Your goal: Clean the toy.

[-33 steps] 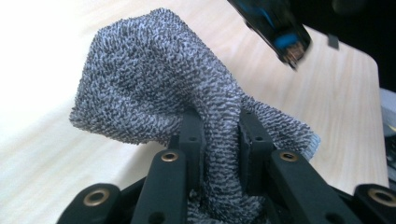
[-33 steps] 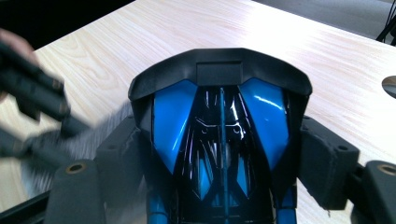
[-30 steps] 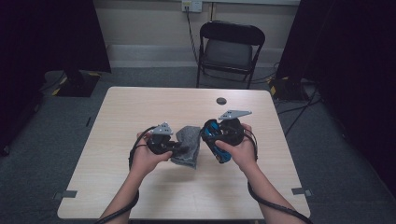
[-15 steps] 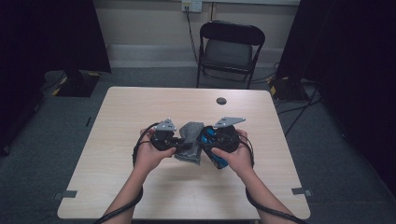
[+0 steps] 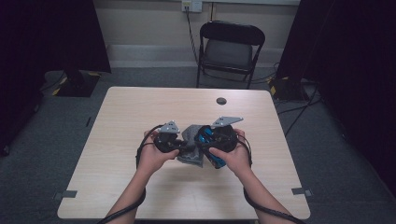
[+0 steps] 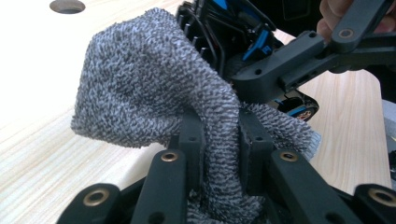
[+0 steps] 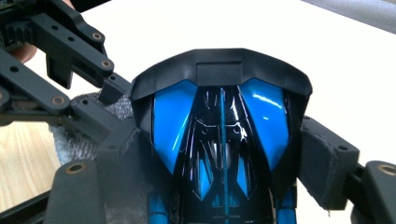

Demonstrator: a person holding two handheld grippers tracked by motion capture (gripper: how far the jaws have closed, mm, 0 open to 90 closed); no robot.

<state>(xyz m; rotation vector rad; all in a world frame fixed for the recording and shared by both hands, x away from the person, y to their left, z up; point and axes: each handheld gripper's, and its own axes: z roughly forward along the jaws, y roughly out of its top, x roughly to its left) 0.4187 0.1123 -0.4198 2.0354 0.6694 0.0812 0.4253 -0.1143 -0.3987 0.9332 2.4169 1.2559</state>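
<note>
1. Toy car (image 7: 219,149), blue and black, held just above the middle of the table (image 5: 140,107), on the near side of the round hole (image 5: 221,101); clamped across its body by the right gripper (image 7: 224,168), jaws spread wide against both flanks.
2. Grey cloth (image 6: 154,88) bunched just left of the toy car, touching its side; pinched in a fold by the left gripper (image 6: 219,140), jaws pressed nearly together on the fabric.
3. Probably wiping the toy car; best done with short strokes along the shell, cloth kept flat against the glossy blue panels.
4. Right grip to be kept firm yet gentle; too hard a squeeze could stress the thin spoiler.
5. Loose cloth ends to be kept clear of wheels and right jaws; otherwise likely to snag.
</note>
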